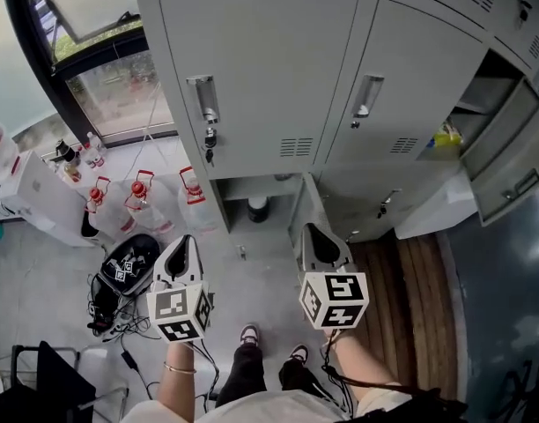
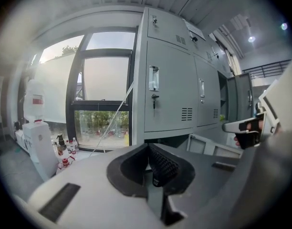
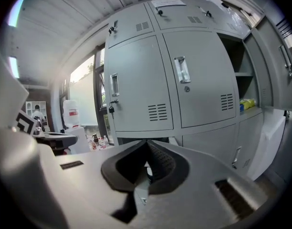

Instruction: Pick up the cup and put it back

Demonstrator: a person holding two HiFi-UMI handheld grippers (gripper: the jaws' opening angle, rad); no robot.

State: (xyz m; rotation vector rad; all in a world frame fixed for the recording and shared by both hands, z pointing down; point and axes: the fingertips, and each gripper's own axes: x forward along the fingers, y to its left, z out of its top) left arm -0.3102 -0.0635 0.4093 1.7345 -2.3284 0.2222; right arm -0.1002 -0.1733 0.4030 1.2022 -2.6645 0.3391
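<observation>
— Down in the open bottom locker point(image 1: 283, 201), far side of the floor, sits a dark thing, probably the cup point(image 1: 258, 208). Grabbed yet?

— Nope. My left gripper point(image 1: 184, 247) and right gripper point(image 1: 315, 236) both have jaws together, empty, well short of it. Pickup and return both remain.

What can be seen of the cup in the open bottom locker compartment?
The cup shows small in the head view: a dark, round body with a paler top, its material unclear. It seems to stand upright, alone on the floor of the open compartment, set back from the front edge. Only that floor touches it. The left claw and the right claw are both short of it.
</observation>
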